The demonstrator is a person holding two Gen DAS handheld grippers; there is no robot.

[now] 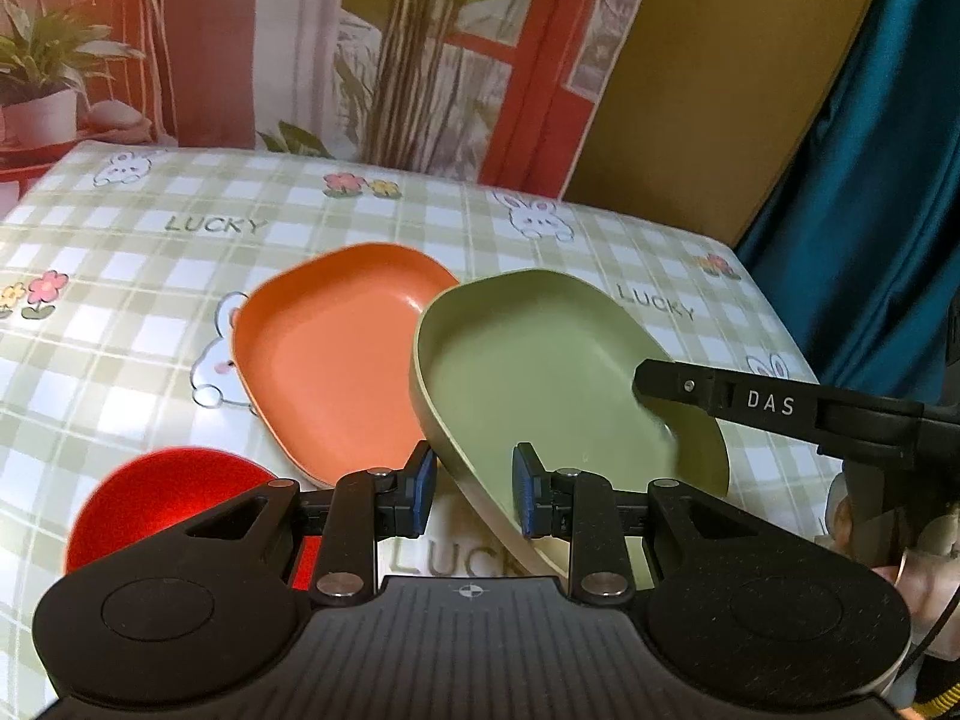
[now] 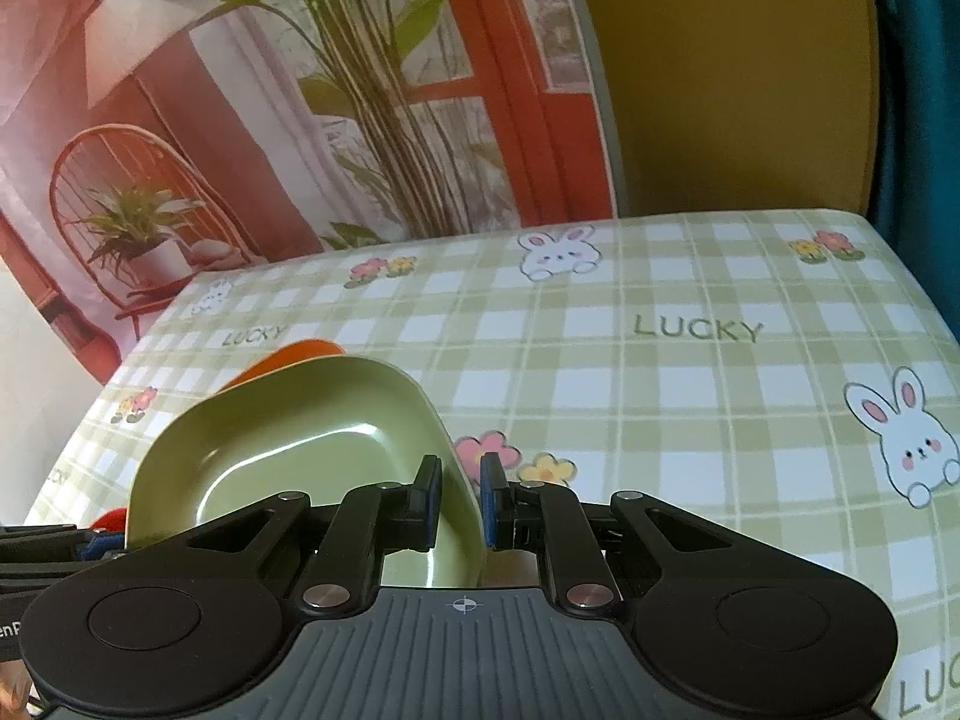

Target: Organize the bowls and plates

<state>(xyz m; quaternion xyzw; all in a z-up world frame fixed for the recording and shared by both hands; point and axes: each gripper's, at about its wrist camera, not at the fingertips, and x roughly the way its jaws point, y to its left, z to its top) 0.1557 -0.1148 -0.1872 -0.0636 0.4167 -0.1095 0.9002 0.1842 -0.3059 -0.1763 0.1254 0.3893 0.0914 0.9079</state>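
Both grippers, left gripper (image 1: 471,489) and right gripper (image 2: 461,501), clamped your green plate (image 1: 540,360), tilted at lower centre; stacking onto the orange plate (image 1: 336,348) required lowering it level.

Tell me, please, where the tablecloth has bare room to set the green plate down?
The tablecloth lies bare right of the green plate, out to its right edge. It is crowded on the left, where the orange plate and red bowl sit.

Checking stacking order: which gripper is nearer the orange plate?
Left. The left gripper sits at the orange plate's near edge, straddling the green plate's rim; the right gripper clamps the green plate's far side.
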